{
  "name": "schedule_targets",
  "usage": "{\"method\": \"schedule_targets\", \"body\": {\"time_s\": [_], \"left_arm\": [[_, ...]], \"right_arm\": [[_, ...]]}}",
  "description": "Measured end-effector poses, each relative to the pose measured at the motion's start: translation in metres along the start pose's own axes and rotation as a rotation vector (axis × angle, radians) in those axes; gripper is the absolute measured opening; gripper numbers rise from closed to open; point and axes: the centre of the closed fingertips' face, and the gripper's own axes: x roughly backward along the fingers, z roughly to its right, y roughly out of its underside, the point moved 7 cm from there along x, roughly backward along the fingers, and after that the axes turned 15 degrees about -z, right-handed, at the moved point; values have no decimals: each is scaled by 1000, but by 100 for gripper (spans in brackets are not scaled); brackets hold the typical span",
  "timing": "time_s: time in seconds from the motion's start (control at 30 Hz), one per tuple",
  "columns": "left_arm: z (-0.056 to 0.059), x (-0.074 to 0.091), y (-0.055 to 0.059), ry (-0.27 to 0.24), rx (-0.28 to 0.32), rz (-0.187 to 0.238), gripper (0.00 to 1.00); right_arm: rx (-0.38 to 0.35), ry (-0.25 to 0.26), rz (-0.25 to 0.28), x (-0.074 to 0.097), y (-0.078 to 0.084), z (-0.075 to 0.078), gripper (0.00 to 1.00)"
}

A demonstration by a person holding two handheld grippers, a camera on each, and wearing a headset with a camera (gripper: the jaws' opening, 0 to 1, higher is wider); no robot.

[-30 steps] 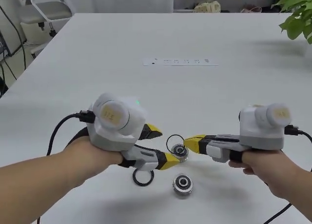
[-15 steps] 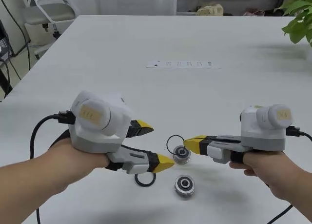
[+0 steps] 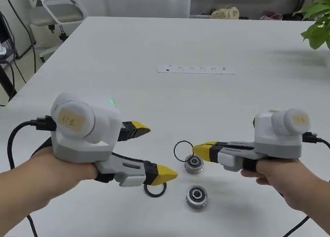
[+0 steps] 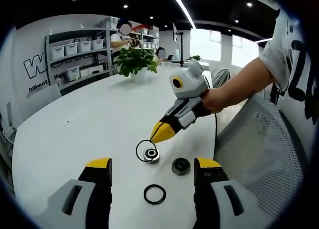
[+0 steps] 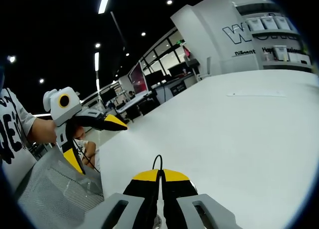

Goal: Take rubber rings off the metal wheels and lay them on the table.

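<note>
Two metal wheels lie on the white table: one (image 3: 193,163) under the right gripper's tip, the other (image 3: 196,195) nearer me. A loose black rubber ring (image 3: 154,189) lies flat by the left gripper's lower jaw. My right gripper (image 3: 202,151) is shut on a second rubber ring (image 3: 181,150), which stands up off the first wheel; in the right gripper view the thin ring (image 5: 157,164) rises from between the closed yellow tips (image 5: 159,176). My left gripper (image 3: 150,150) is open, drawn back left of the wheels. In the left gripper view the wheels (image 4: 152,155) (image 4: 181,165) and loose ring (image 4: 155,193) lie ahead of its jaws.
A white power strip (image 3: 196,69) lies across the table's middle. A green plant (image 3: 317,28) stands at the far right edge. A white chair (image 3: 49,12) stands past the far left corner. Cables trail from both grippers toward me.
My left gripper has drawn back to the left, away from the wheel, and stays open. The right gripper has held still with the ring pinched.
</note>
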Motion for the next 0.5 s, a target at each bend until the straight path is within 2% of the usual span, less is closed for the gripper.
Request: {"method": "schedule_targets", "body": {"time_s": [0.3,0.5], "left_arm": [[1,17,11,-20,27,6,71],[0,29,19,-43,22,7,75]], "right_arm": [[11,-23,1,-4,-6,-9,0],[25,-47,-12,-10,-8,-17,0]]}}
